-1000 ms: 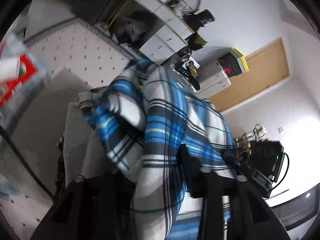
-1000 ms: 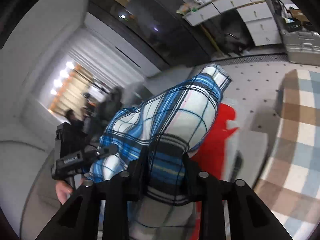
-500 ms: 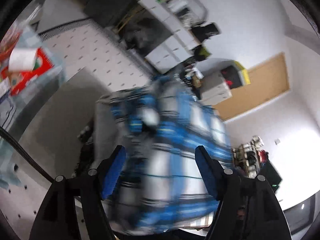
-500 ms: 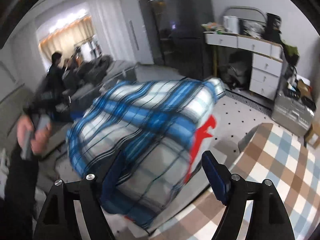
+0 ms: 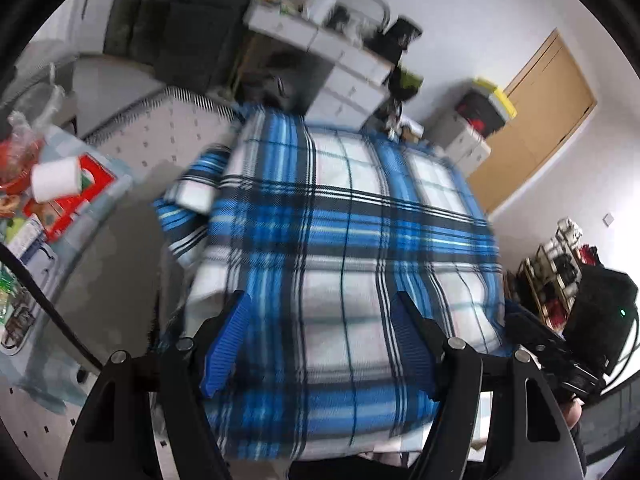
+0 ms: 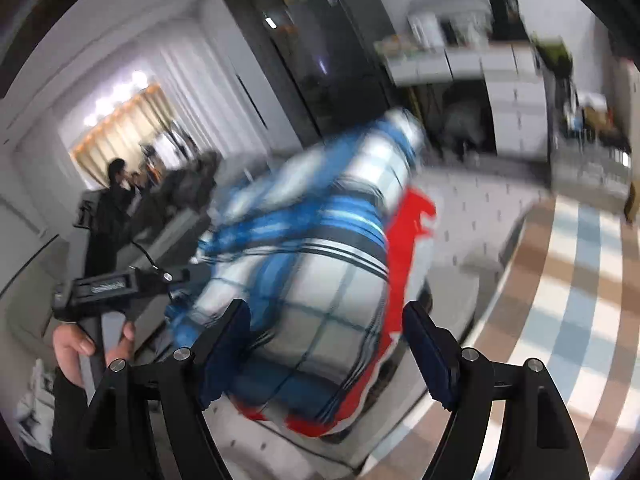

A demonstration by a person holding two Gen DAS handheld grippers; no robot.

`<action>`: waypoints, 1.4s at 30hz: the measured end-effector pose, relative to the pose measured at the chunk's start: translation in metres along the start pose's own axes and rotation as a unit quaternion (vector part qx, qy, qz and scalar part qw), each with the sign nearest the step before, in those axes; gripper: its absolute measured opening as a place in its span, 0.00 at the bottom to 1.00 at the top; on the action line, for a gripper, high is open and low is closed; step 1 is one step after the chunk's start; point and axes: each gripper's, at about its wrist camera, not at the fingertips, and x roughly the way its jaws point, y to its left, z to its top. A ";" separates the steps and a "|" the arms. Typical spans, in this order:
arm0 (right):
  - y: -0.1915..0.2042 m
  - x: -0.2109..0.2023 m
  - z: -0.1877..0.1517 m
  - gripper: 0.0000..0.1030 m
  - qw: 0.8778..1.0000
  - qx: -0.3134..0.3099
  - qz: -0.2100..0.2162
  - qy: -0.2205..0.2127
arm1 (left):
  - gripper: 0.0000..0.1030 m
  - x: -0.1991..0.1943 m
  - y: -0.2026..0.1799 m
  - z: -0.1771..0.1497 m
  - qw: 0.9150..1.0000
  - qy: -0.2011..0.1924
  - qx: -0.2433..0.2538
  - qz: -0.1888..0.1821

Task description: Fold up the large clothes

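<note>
White drawers (image 5: 352, 76) backing soft plaid shirt (image 5: 344, 264); both grippers (image 5: 320, 344) (image 6: 326, 350) gaping wide; red fabric (image 6: 412, 224) showing w/ right view only.

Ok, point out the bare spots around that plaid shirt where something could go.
Free: the grey patch left of the plaid shirt, and the dotted surface behind it. Crowded: the far left edge, with a paper roll and red packets.

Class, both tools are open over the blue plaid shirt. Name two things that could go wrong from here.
1. The left tool and right tool are open, so the blue plaid shirt may slump and lose its fold.
2. It lies on a red garment; a careless regrasp could catch both.
</note>
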 end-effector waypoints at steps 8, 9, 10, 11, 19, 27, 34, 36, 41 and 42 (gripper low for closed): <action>0.036 -0.091 -0.035 0.98 0.991 -0.040 0.023 -0.125 | 0.87 -0.059 -0.037 -0.045 0.988 -0.144 0.046 -0.009; 0.039 -0.101 -0.046 1.00 0.990 -0.040 0.019 -0.135 | 0.87 -0.060 -0.042 -0.054 0.987 -0.154 0.055 -0.004; 0.041 -0.108 -0.056 1.00 0.989 -0.042 0.020 -0.143 | 0.87 -0.062 -0.049 -0.066 0.984 -0.167 0.068 0.007; 0.044 -0.114 -0.063 1.00 0.988 -0.046 0.019 -0.149 | 0.87 -0.065 -0.054 -0.077 0.980 -0.182 0.075 0.021; 0.058 -0.139 -0.136 1.00 0.980 -0.058 -0.050 -0.186 | 0.99 -0.062 -0.082 -0.147 0.950 -0.262 0.124 0.118; 0.078 -0.158 -0.175 1.00 0.971 -0.075 -0.081 -0.213 | 0.99 -0.060 -0.087 -0.166 0.953 -0.251 0.110 0.132; 0.103 -0.173 -0.188 1.00 0.964 -0.100 -0.081 -0.234 | 0.99 -0.077 -0.095 -0.186 0.931 -0.301 0.119 0.165; 0.108 -0.174 -0.191 1.00 0.963 -0.106 -0.079 -0.237 | 0.99 -0.081 -0.096 -0.190 0.928 -0.310 0.119 0.171; 0.114 -0.179 -0.200 1.00 0.963 -0.097 -0.063 -0.244 | 0.99 -0.085 -0.097 -0.199 0.926 -0.317 0.127 0.162; 0.114 -0.180 -0.202 1.00 0.963 -0.094 -0.058 -0.246 | 0.99 -0.083 -0.097 -0.202 0.926 -0.317 0.130 0.161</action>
